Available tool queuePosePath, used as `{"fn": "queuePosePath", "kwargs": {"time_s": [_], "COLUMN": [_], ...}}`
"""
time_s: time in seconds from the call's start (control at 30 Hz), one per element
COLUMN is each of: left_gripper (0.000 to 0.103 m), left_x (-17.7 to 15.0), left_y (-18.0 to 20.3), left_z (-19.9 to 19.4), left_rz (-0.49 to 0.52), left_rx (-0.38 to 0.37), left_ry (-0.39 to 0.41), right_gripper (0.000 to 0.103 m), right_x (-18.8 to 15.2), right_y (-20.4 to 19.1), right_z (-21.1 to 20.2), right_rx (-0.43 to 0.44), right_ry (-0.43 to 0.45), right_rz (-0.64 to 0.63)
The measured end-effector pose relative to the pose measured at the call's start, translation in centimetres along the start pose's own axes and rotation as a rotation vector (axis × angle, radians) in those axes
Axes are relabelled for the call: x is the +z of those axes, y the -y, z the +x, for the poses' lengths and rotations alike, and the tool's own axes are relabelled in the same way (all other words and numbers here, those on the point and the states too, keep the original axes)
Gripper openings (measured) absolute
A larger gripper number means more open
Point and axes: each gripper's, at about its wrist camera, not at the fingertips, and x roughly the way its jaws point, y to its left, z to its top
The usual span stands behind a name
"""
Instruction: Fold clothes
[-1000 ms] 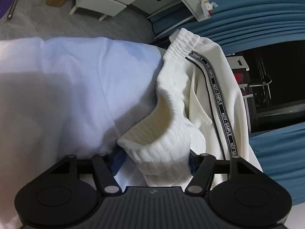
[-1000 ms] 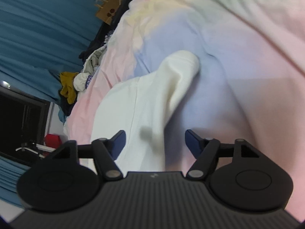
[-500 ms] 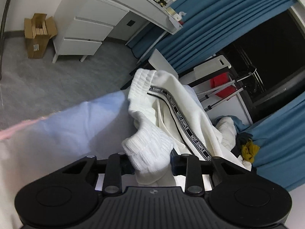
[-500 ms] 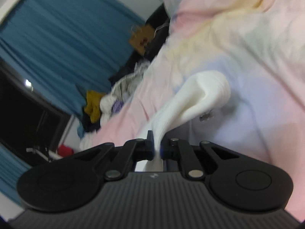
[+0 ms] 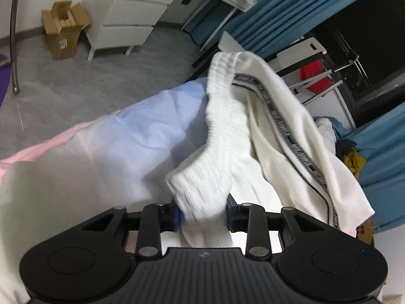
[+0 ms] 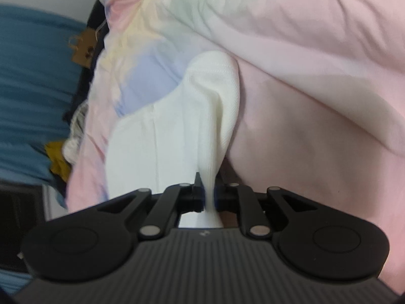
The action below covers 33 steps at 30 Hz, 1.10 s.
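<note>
While blurred, seemingly both tongs (image 5: 202,215) (image 6: 208,195) on trousers (image 5: 265,131).

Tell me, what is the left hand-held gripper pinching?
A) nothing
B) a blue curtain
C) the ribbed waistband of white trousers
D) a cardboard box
C: the left hand-held gripper has its pads pressed on the ribbed waistband of the white trousers.

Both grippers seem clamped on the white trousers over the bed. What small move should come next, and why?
Probably draw the two grips apart to pull the cloth taut. The left gripper pinches the ribbed waistband and the right gripper a thin fold of the white trousers, which sag bunched over the pastel bedsheet.
</note>
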Motion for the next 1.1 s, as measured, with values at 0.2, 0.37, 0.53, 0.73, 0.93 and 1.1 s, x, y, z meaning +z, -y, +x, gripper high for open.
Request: {"fn": "queuePosePath", "kwargs": {"time_s": [0.2,0.37,0.53,0.73,0.93,1.1], "left_gripper": [0.056,0.08,0.082,0.082,0.082,0.082], "left_x": [-1.3,-2.8,-5.0,-8.7,-11.7,-12.7], "left_y": [2.6,6.5,11.8,18.3,23.9,26.5], "left_z": [-5.3,-7.7,-7.5,-4.5,0.1,5.3], "left_rz": [0.153,0.285,0.447,0.613,0.705,0.743], "left_rx": [0.042,0.072,0.07,0.032,-0.011,-0.012], "left_ry": [0.094,0.23,0.29,0.291,0.256,0.236], "right_gripper": [0.038,0.076,0.077,0.077,0.077,0.076], "right_x": [-0.4,-1.2,-3.4,-6.3,-10.8,-14.7], "right_y": [-1.1,-3.7,-7.3,-10.5,-13.0,-14.2], "right_z": [-1.5,-3.6,-6.1,-8.9,-9.6,-8.7], "right_rx": [-0.037,0.014,0.128,0.292,0.419,0.491], "right_ry": [0.085,0.205,0.29,0.309,0.244,0.086], "right_rz": [-0.054,-0.217,-0.44,-0.658,-0.877,-1.016]}}
